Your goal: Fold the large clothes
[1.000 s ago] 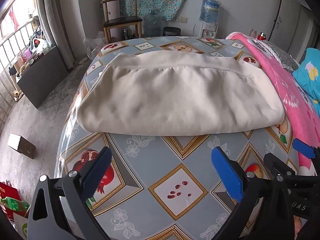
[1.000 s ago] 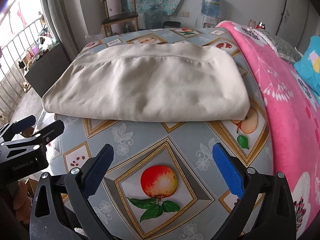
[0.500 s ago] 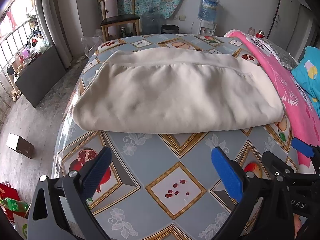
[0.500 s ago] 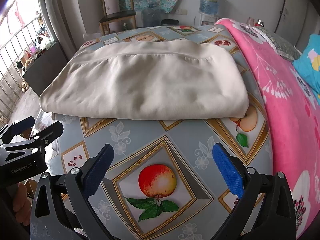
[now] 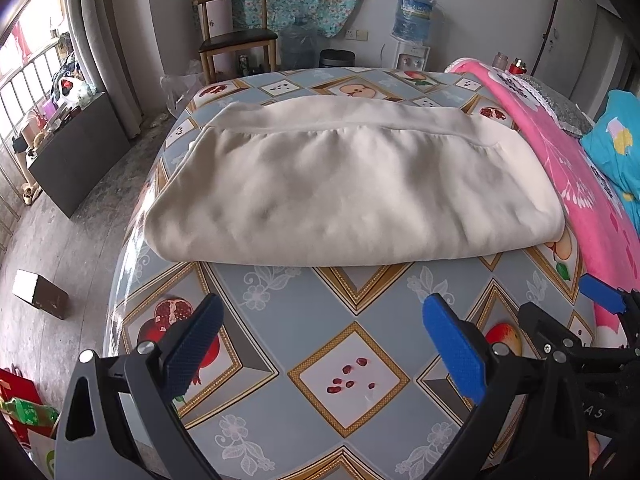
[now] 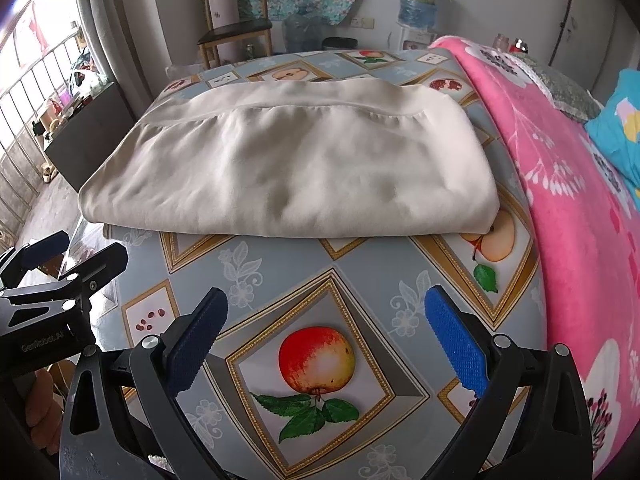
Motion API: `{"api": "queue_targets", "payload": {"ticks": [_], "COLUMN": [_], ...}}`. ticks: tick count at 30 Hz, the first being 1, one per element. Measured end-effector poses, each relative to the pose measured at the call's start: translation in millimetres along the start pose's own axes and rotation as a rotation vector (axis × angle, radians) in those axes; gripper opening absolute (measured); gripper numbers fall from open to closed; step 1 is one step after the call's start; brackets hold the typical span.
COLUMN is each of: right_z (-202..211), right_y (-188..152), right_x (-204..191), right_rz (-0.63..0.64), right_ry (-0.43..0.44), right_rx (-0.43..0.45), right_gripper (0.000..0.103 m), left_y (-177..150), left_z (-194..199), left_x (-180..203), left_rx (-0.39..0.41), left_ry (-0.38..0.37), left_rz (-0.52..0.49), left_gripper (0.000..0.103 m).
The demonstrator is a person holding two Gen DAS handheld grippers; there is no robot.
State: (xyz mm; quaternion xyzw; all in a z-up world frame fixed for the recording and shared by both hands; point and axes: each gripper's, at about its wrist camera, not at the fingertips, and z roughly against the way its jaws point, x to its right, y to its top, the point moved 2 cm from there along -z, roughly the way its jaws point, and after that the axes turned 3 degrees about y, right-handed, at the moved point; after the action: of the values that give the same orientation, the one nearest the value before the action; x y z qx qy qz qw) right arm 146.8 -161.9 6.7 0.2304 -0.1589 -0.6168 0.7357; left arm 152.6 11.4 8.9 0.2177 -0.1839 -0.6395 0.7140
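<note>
Left-wrist view: the left claw hangs empty with its jaws spread wide above the patterned worktop, well short of the cream garment. The garment lies folded into a broad rectangle across the far half of the worktop, at about 12 o'clock from the claw; its near folded edge runs from 10 to 2 o'clock. Its left corner sits very near the worktop's left edge, with bare floor below at 9 o'clock. The right claw enters this view at 3 o'clock.

Right-wrist view: the right claw is likewise empty and spread wide, above the apple print, with the garment at 12 o'clock. A pink blanket borders the worktop from 1 to 4 o'clock, just beside the garment's right edge.

Likely hazards (judged, not observed):
- A grip on the top layer alone would peel the stack open rather than fold it.
- The covering looks glossy, so a one-sided pull may slide the whole bundle toward the left edge and off.
- Uneven lifting by the two claws would skew the next fold.
- The right claw could snag the blanket.
</note>
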Motion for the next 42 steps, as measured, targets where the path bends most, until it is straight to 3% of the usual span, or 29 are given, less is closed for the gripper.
{"api": "queue_targets", "payload": {"ticks": [42], "right_z": [3.4], "right_y": [-1.8], "right_x": [3.2], "right_rz": [-0.007], "right_ry": [-0.010], "right_rx": [0.000], "right_gripper": [0.096], "left_y": [1.4], "left_z": [0.7], "left_x": [-1.2], "left_rx": [0.002], "left_ry": [0.008], "left_rz": [0.001], "left_gripper": [0.098]}}
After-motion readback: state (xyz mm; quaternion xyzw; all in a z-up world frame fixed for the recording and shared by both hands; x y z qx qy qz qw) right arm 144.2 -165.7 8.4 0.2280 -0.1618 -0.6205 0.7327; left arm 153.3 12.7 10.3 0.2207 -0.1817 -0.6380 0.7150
